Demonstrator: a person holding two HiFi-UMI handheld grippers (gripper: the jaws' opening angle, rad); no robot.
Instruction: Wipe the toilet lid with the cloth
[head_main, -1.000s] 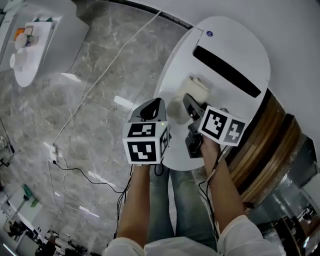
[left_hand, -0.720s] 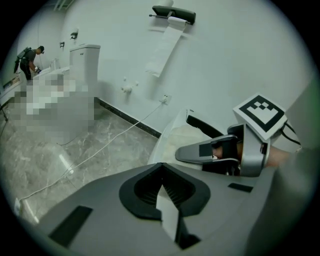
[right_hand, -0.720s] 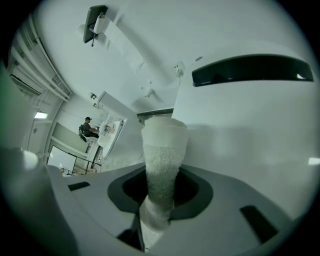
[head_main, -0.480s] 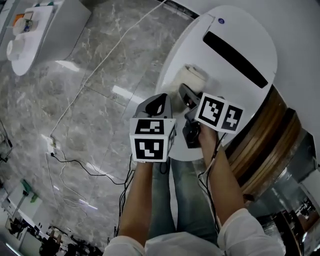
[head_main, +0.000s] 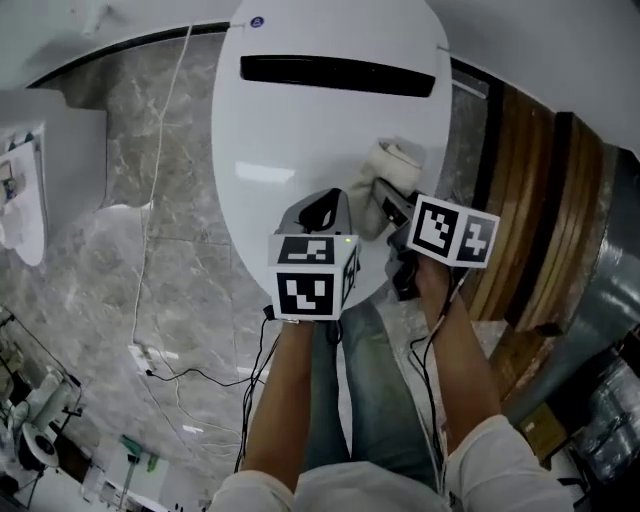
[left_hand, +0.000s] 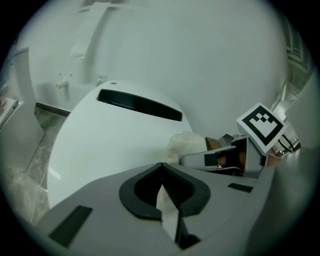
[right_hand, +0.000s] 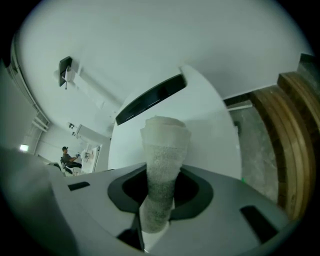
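Observation:
The white oval toilet lid (head_main: 300, 130) with a black slot near its back fills the upper middle of the head view. A cream cloth (head_main: 392, 172) lies bunched on the lid's right side, close to the rim. My right gripper (head_main: 388, 203) is shut on the cloth, which sticks out forward between its jaws as a folded roll (right_hand: 162, 150) over the lid (right_hand: 205, 115). My left gripper (head_main: 320, 215) hangs over the lid's front part, shut with nothing in it. In the left gripper view its jaws (left_hand: 162, 192) point across the lid (left_hand: 110, 140) beside the cloth (left_hand: 187, 145).
Brown wooden boards (head_main: 530, 190) run along the toilet's right side. Grey marble floor (head_main: 185, 260) lies to the left, crossed by a white cable (head_main: 160, 190). A white fixture (head_main: 40, 170) stands at the left edge. The person's jeans (head_main: 350, 400) are below the lid's front.
The right gripper has dragged the cloth from the lid's middle toward its right rim. The left gripper moved along with it. The head view has swung, so the lid now stands upright.

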